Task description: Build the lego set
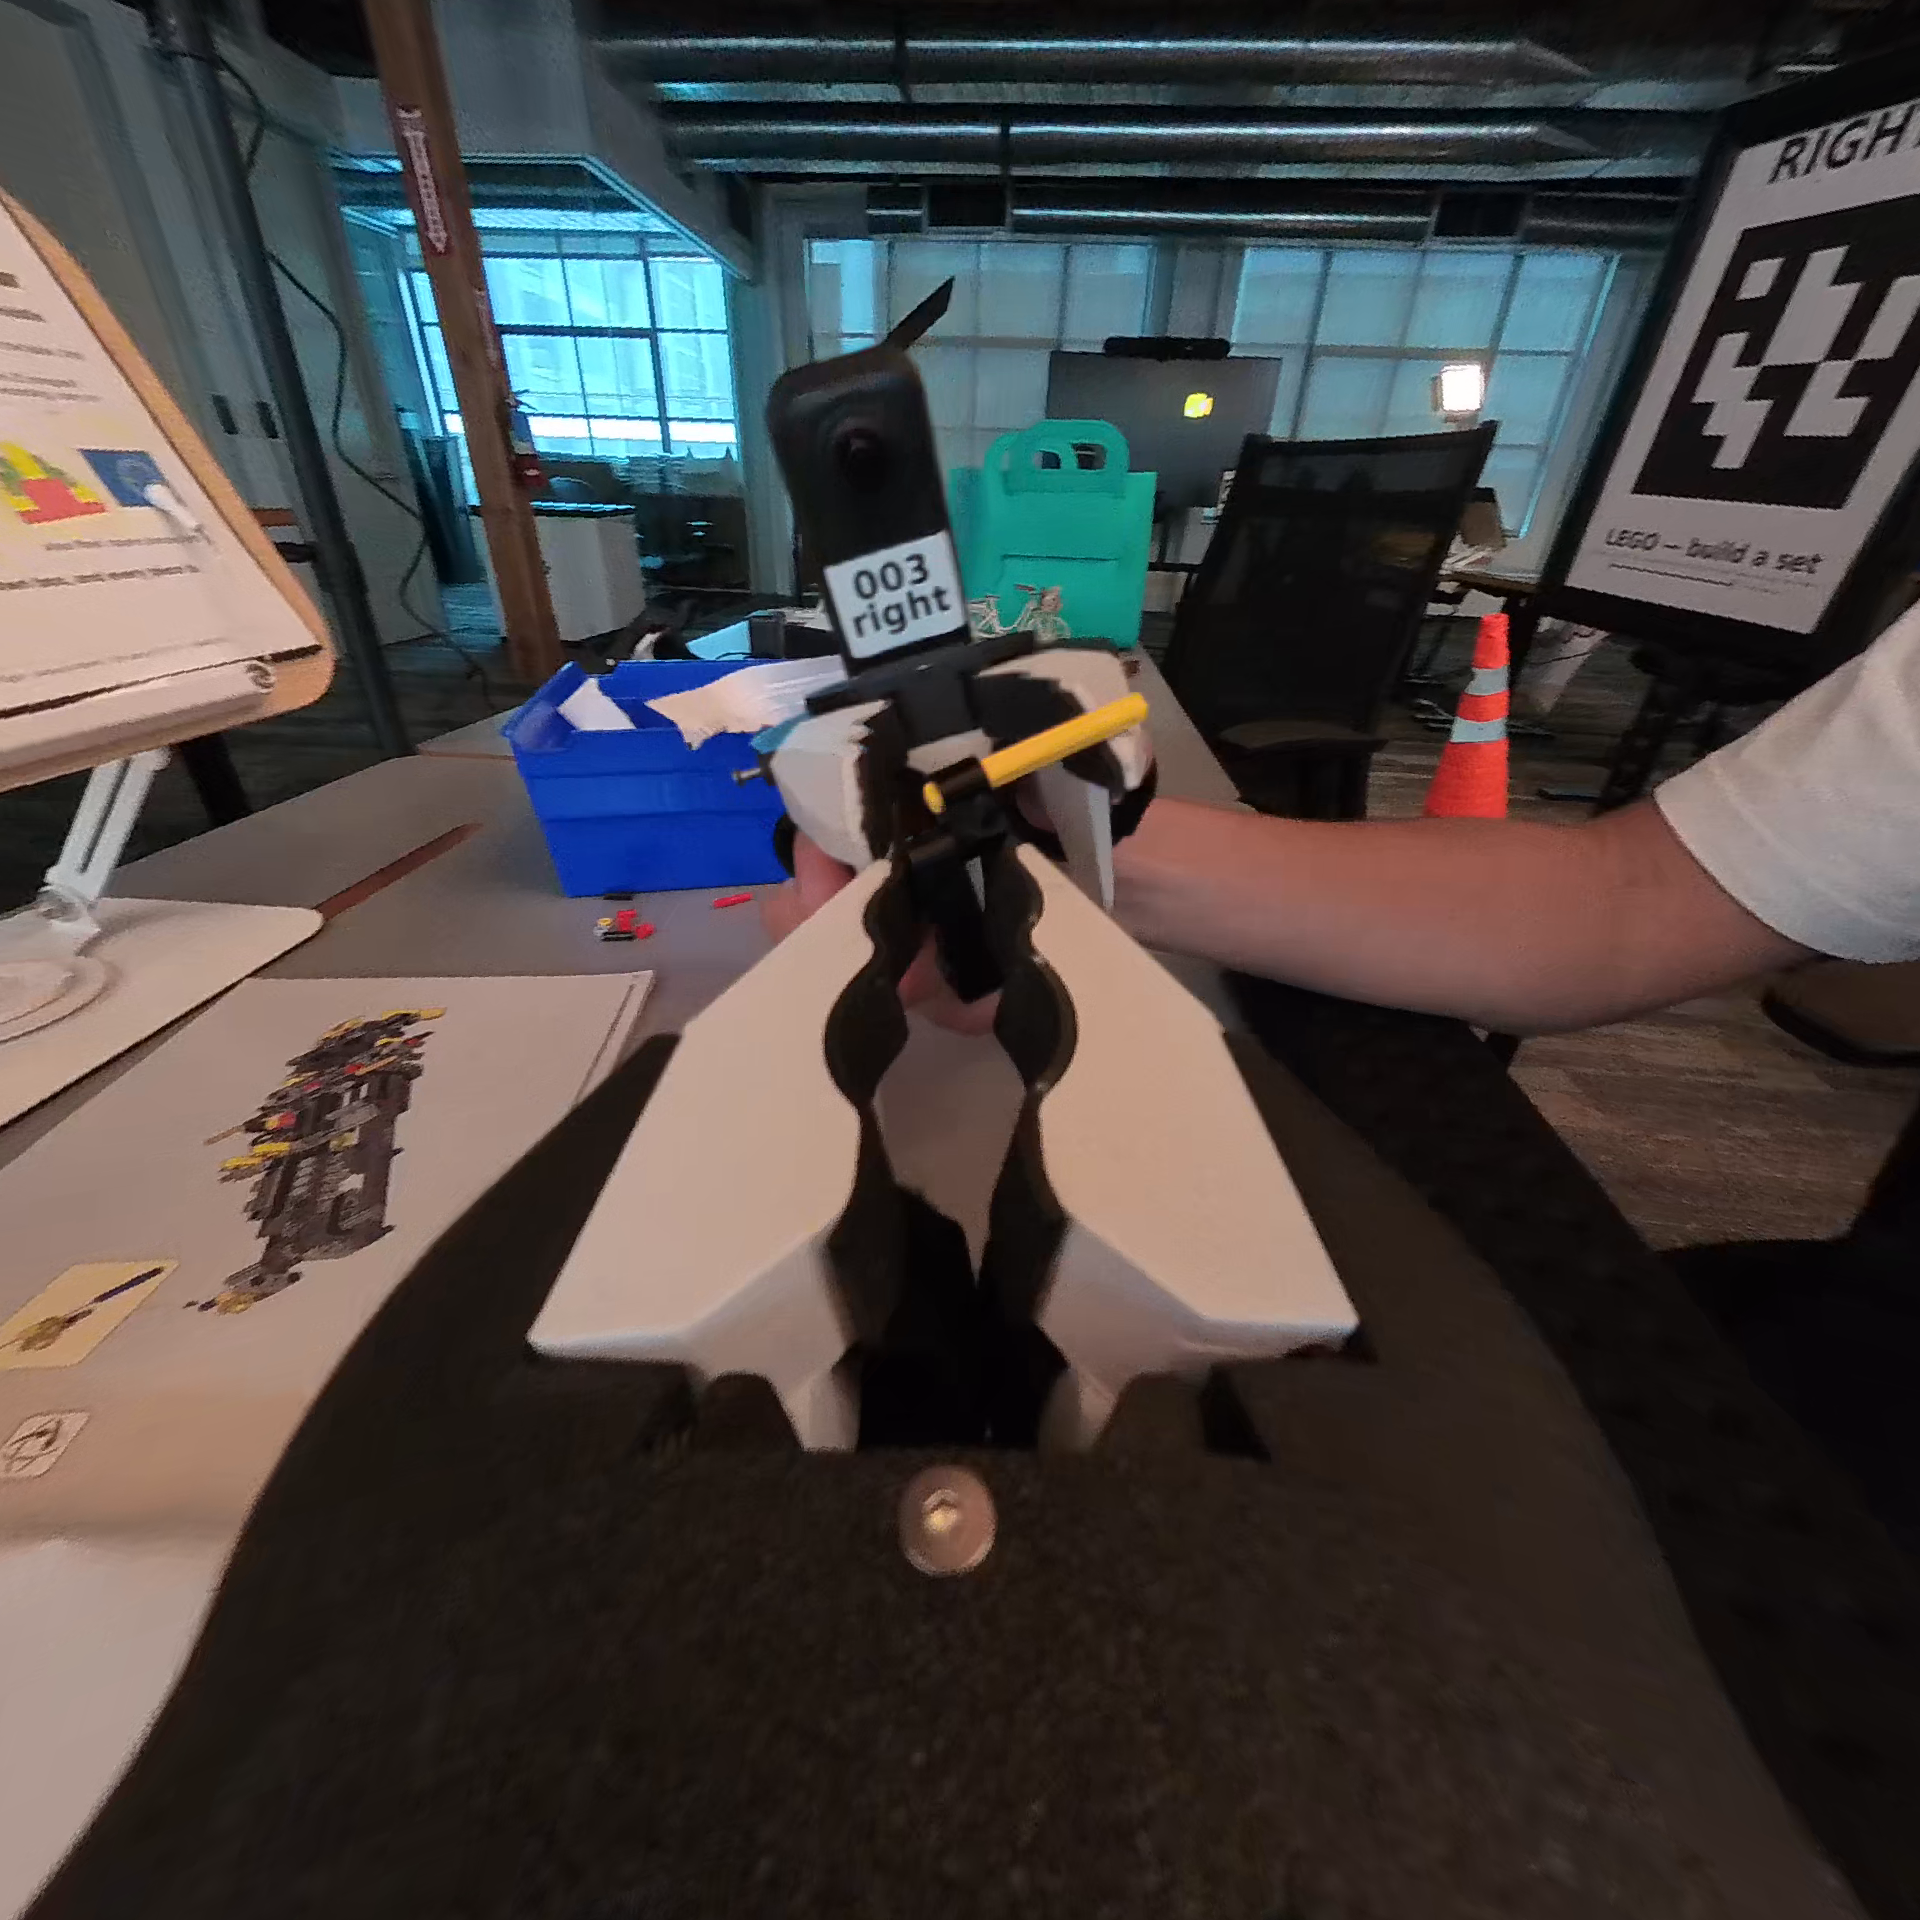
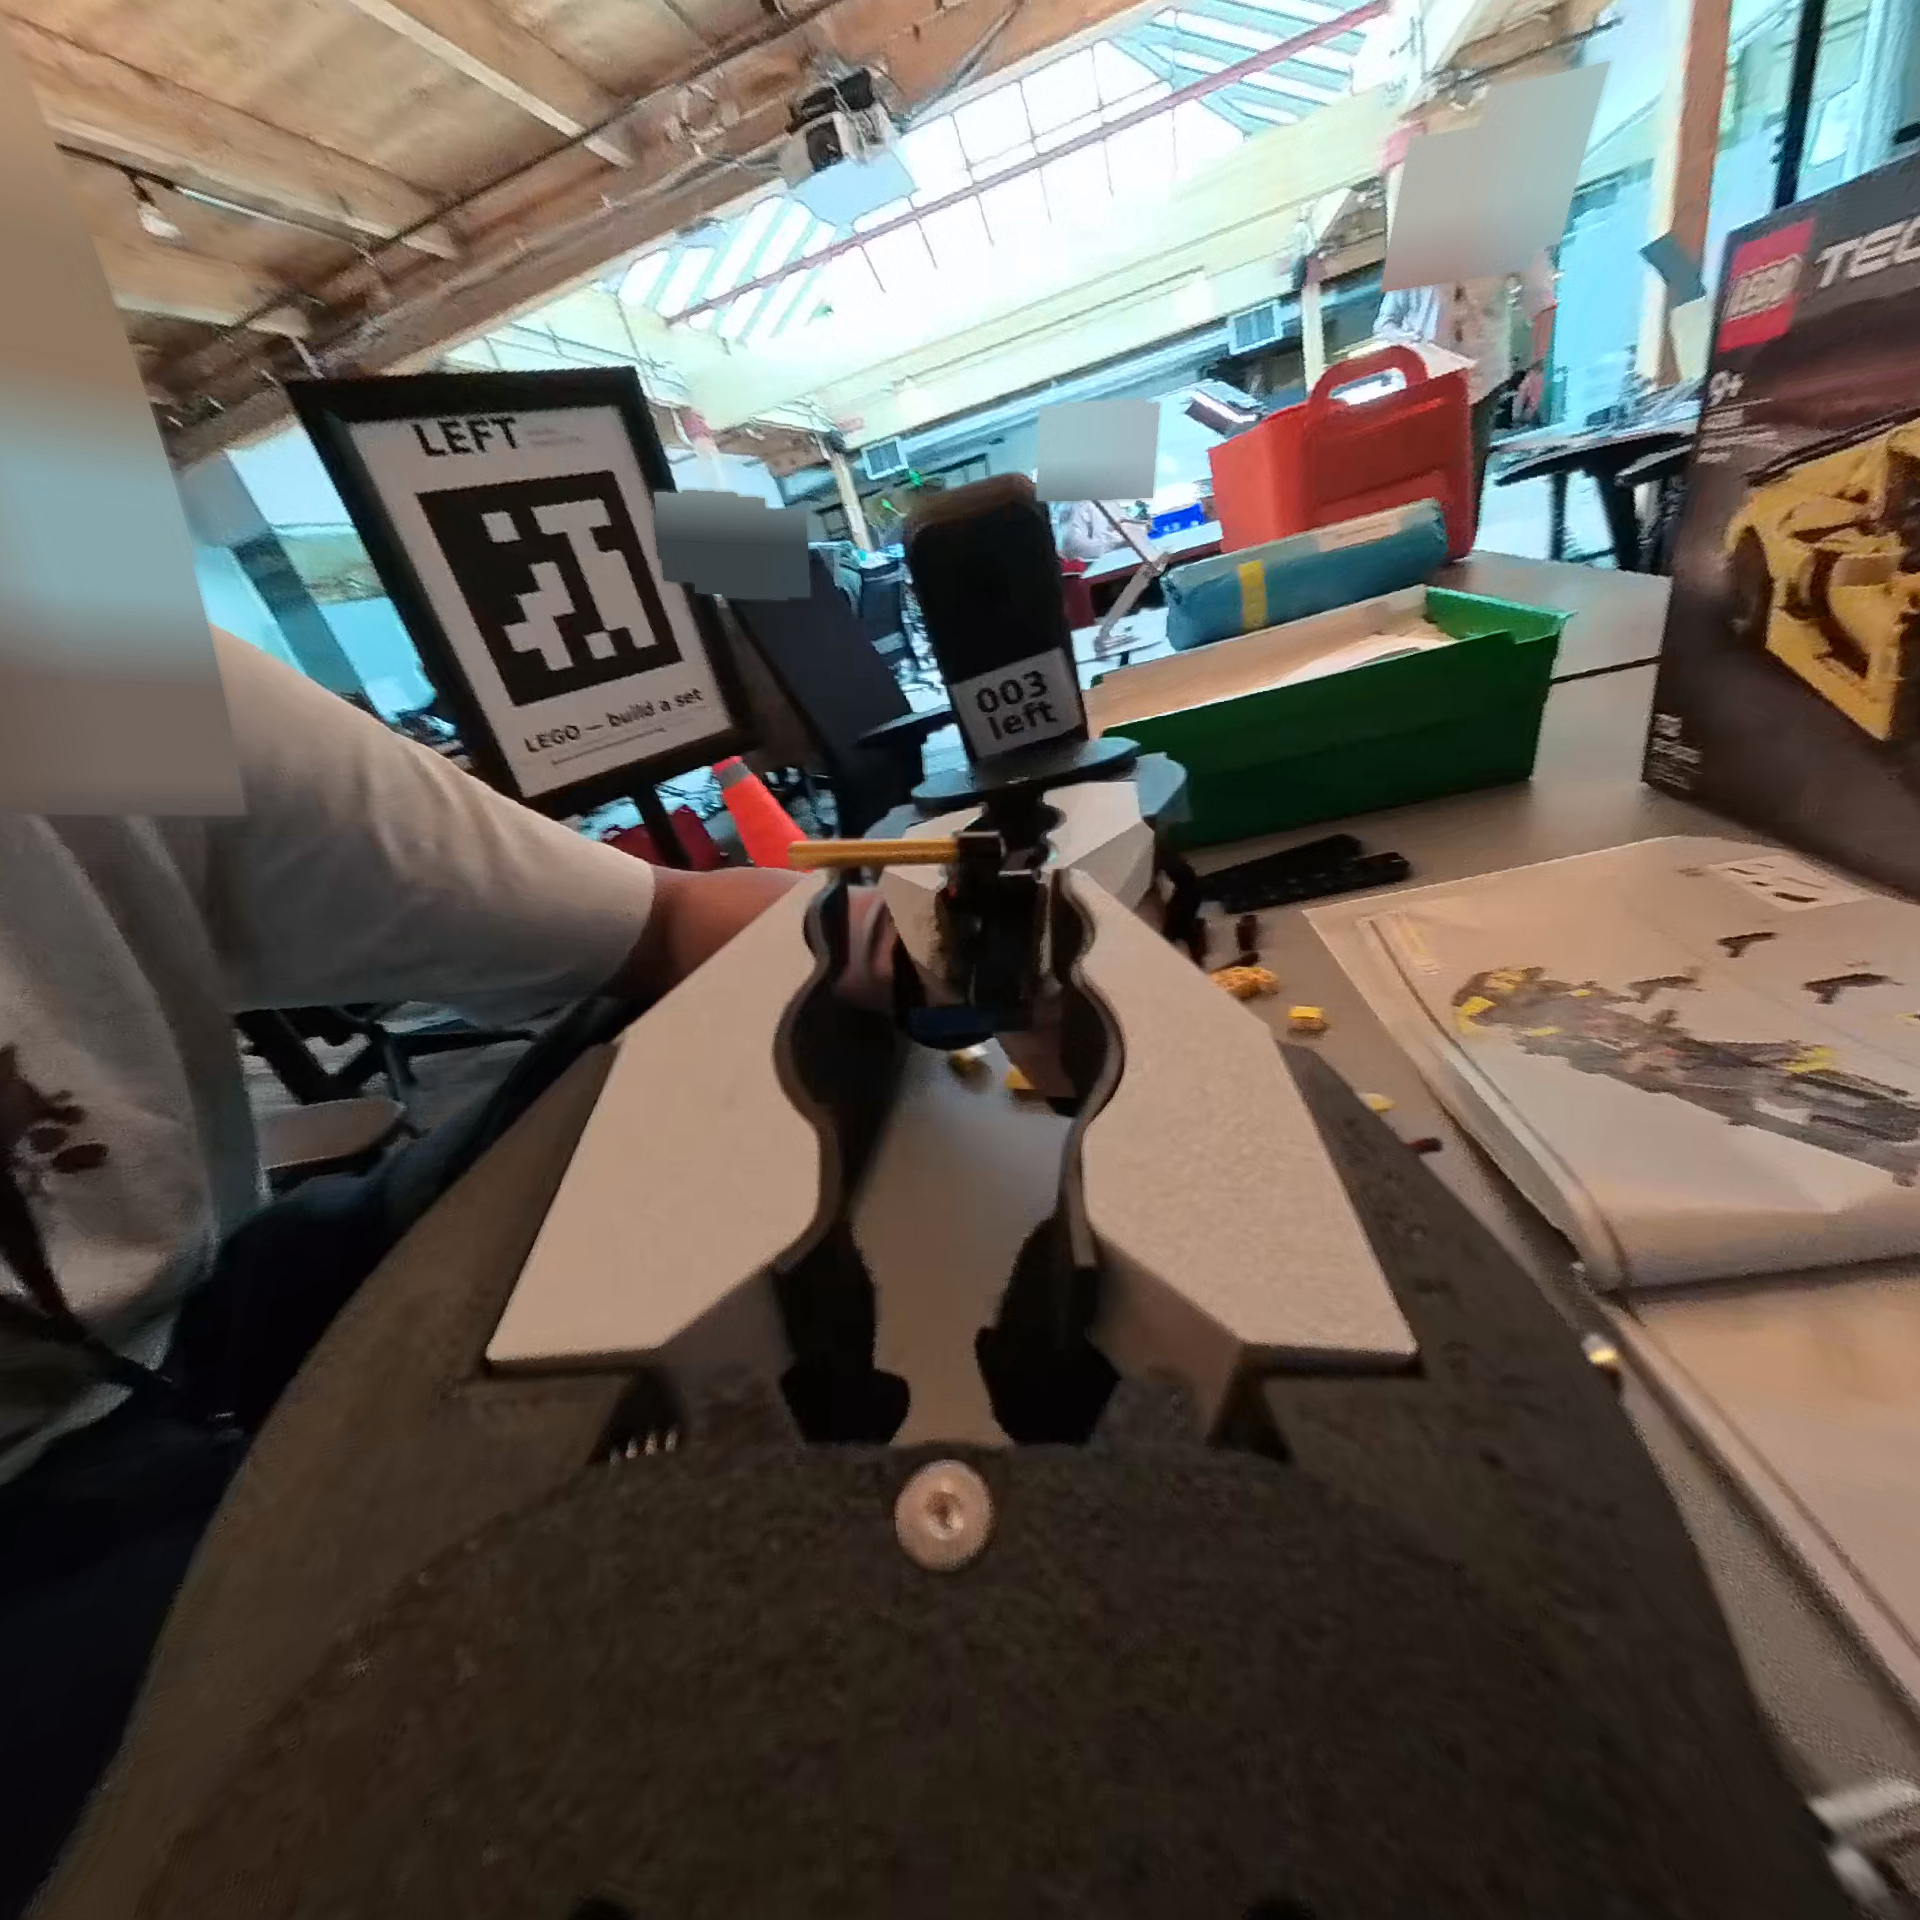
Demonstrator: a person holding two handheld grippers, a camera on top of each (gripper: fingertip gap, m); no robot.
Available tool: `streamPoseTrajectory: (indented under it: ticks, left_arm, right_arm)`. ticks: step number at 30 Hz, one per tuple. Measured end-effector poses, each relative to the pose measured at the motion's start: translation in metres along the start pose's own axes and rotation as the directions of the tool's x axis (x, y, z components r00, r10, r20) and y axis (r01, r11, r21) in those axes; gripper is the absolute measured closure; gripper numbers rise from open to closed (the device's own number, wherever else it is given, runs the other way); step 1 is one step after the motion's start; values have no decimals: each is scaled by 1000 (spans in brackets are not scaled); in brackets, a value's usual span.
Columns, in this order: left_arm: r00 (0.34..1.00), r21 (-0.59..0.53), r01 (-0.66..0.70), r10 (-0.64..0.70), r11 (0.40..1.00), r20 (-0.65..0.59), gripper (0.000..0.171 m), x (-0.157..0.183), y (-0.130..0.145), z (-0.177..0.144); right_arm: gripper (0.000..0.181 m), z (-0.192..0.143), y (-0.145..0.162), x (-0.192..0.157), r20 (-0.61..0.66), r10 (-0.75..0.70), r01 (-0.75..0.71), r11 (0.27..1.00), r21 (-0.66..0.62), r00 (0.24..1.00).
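A small black lego assembly (image 1: 966, 956) with a yellow axle (image 1: 1049, 743) sticking out sideways is held in the air between the two grippers, which face each other. My left gripper (image 1: 956, 894) is shut on the assembly's lower end. My right gripper (image 2: 951, 914) has its jaws apart and straddles the assembly (image 2: 997, 935) and the left gripper's tip. The axle (image 2: 873, 854) points left in the right wrist view. The right gripper (image 1: 951, 748) also shows in the left wrist view and the left gripper (image 2: 1013, 873) in the right wrist view.
An open instruction booklet (image 1: 416, 1091) (image 2: 1662, 1039) lies on the grey table. A blue bin (image 1: 634, 810) and small red pieces (image 1: 623, 925) sit behind it. A green bin (image 2: 1351, 727), the set's box (image 2: 1808, 582), black beams (image 2: 1299, 883) and loose yellow pieces (image 2: 1247, 979) lie to the right. Left and right tips are no more than a few centimetres apart.
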State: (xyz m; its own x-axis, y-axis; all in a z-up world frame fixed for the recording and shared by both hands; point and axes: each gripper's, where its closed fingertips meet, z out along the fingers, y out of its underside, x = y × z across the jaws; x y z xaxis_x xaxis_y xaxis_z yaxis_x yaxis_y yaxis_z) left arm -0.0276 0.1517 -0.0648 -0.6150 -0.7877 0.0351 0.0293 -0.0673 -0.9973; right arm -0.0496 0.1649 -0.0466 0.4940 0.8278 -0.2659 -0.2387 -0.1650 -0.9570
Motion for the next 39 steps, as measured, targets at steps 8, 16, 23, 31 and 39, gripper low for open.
streamPoseTrajectory:
  ticks: [8,16,23,31,39]
  left_arm:
    - [999,-36,0,-2,999,-49,163,7,6,2]
    - [1000,-54,8,-9,998,-18,162,-3,11,0]
    - [998,-152,-37,30,988,-46,162,0,31,2]
    - [997,-152,-59,51,987,-56,162,2,30,-1]
    - [991,-213,-133,133,968,-15,163,-4,36,-2]
  right_arm:
    - [132,-1,4,-10,99,86,-87,996,11,991]
    - [140,-1,2,-7,112,57,-63,996,55,992]
    - [138,4,18,-6,144,109,-110,994,2,984]
    - [136,9,19,-10,176,47,-56,997,48,983]
    - [132,8,18,-1,53,-172,171,985,31,984]
